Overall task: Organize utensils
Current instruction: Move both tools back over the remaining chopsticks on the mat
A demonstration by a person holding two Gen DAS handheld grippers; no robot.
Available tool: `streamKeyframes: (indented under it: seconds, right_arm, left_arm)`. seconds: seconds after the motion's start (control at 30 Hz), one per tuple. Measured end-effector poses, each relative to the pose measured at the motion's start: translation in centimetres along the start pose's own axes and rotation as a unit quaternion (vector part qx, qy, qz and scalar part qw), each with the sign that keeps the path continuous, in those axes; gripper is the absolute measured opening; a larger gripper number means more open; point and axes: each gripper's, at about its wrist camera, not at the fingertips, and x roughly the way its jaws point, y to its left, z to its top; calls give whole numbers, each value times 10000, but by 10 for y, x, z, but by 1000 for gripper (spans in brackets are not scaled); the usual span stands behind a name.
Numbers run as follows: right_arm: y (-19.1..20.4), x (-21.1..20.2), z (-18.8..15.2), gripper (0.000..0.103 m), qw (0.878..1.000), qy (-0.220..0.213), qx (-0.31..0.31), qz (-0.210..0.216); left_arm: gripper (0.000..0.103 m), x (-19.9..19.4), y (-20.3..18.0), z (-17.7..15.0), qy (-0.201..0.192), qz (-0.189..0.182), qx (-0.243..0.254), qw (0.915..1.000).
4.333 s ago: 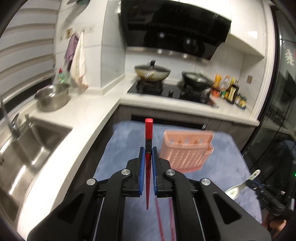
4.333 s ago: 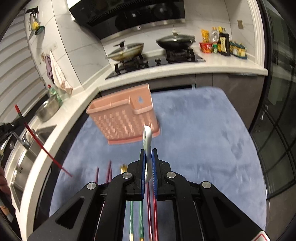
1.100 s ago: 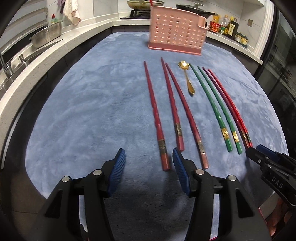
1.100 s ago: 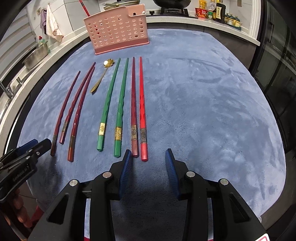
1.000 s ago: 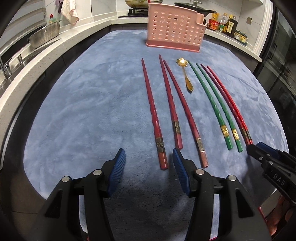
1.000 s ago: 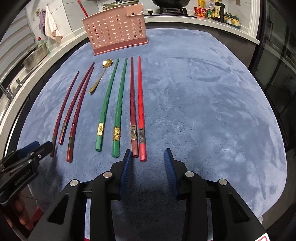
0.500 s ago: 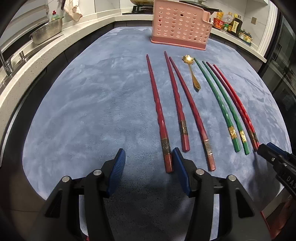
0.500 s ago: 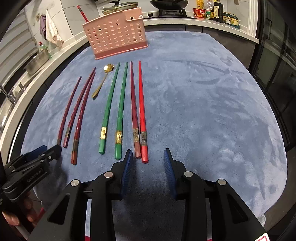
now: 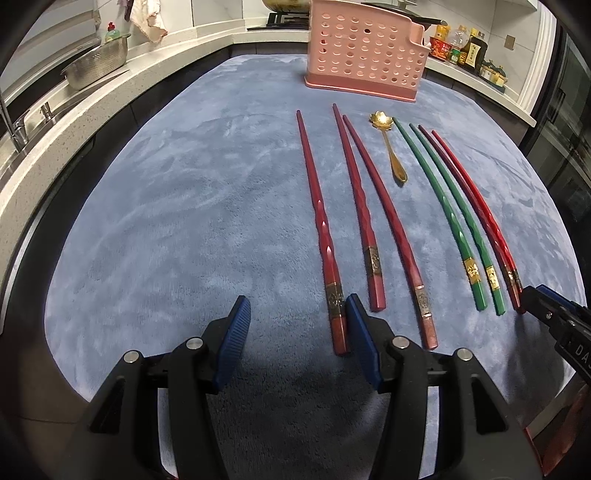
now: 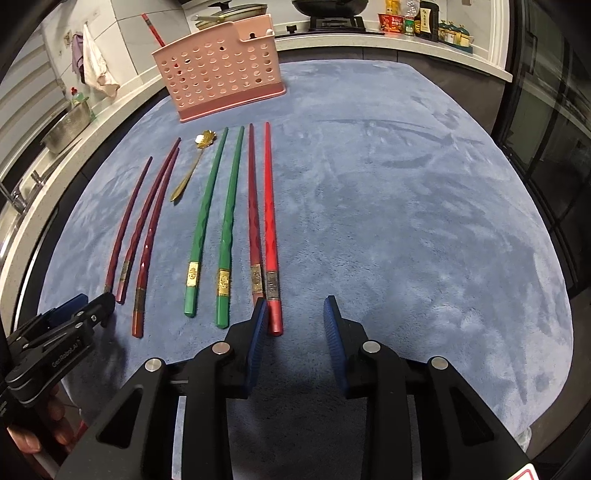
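One chopstick (image 10: 150,27) stands in the rack (image 10: 221,70) at 12 o'clock; seven sticks (image 10: 271,229) and a spoon (image 10: 192,166) remain, while both the left gripper (image 9: 297,336) and the right gripper (image 10: 293,325) are open and empty, the right's jaws having just narrowed.

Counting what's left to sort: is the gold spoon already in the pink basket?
No, the gold spoon lies on the blue mat among the chopsticks, in front of the pink basket.

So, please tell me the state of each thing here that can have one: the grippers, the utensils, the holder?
Left hand-held gripper: open, empty, at the leftmost dark red chopstick's end.
Right hand-held gripper: open, empty, jaws just closing a little.
Dark red chopsticks: three, flat on the blue mat.
Green chopsticks: two, flat, side by side.
Red chopsticks: two, flat.
Gold spoon: flat.
Pink holder: upright, one red chopstick inside.
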Motion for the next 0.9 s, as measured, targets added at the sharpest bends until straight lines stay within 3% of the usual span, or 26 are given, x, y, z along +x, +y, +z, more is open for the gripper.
streamKeyframes:
  seconds: [0.9]
  right_arm:
    - [1, 12, 16, 21, 9999, -84, -28, 77]
  left_arm:
    - [51, 1, 3, -1, -65, -16, -64, 10000]
